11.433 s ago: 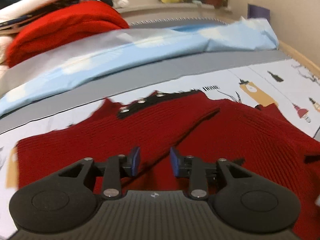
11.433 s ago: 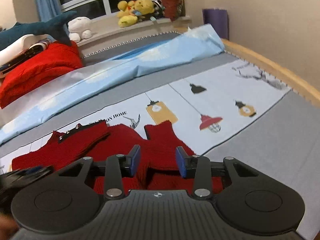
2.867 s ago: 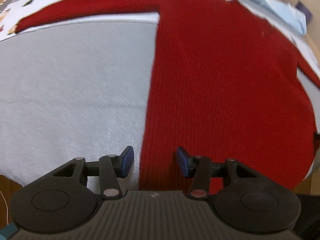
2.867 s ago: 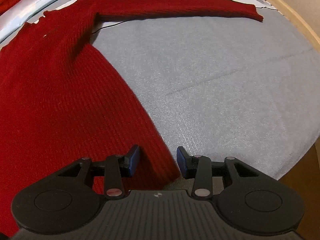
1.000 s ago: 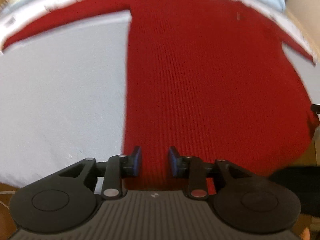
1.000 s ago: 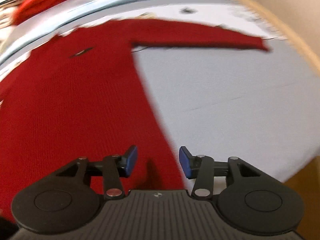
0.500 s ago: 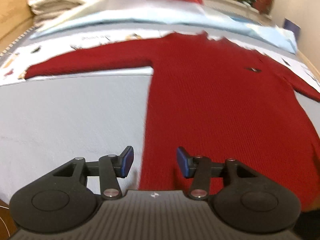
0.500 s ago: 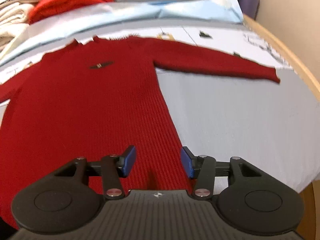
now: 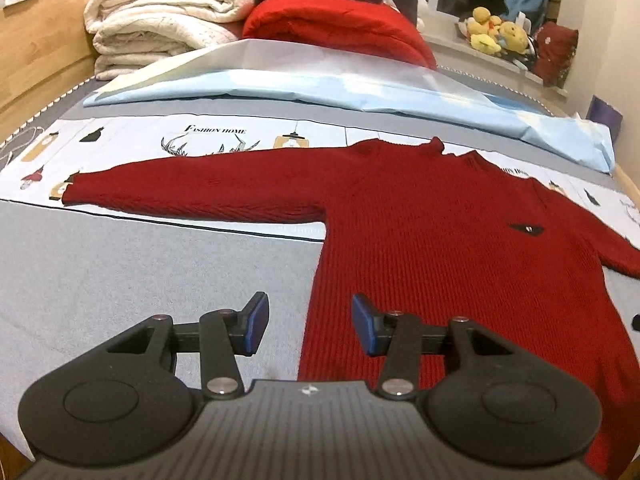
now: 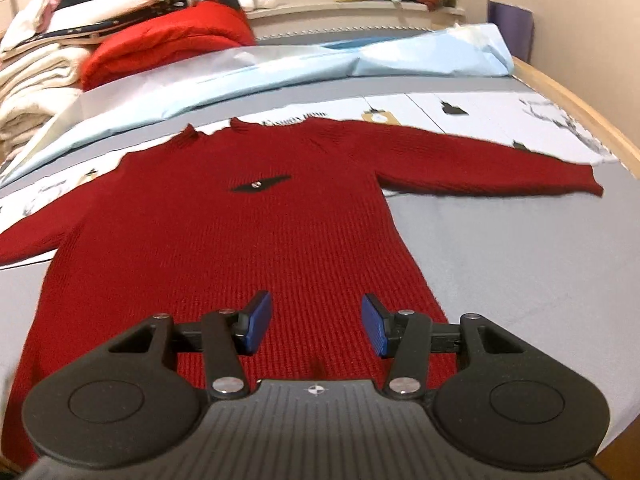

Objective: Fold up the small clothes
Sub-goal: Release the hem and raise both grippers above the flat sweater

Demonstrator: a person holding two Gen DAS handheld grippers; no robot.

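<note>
- The red sweater [image 9: 440, 248] lies flat on the bed [image 9: 120, 264], face up, neck toward the far pillows and hem toward the near edge, both sleeves stretched straight out to the sides; spread like this, it looks ready for a first fold
- The left gripper [image 9: 306, 326] hangs over the hem's left edge, jaws apart and holding nothing, with the border between knit and grey sheet running up between them
- The right gripper [image 10: 316, 326] hovers above the hem nearer its right side, jaws likewise apart and empty, red knit filling the gap
- Both tools sit at the bottom corners, which I take as a pause before choosing a grip; sleeves folded inward seems the likely opening move
- A small dark patch [image 10: 260, 185] marks the chest
- Folded blankets [image 9: 160, 20], a red quilt [image 9: 340, 24] and a light blue sheet [image 9: 360, 88] are heaped behind the collar, well apart from the working area
</note>
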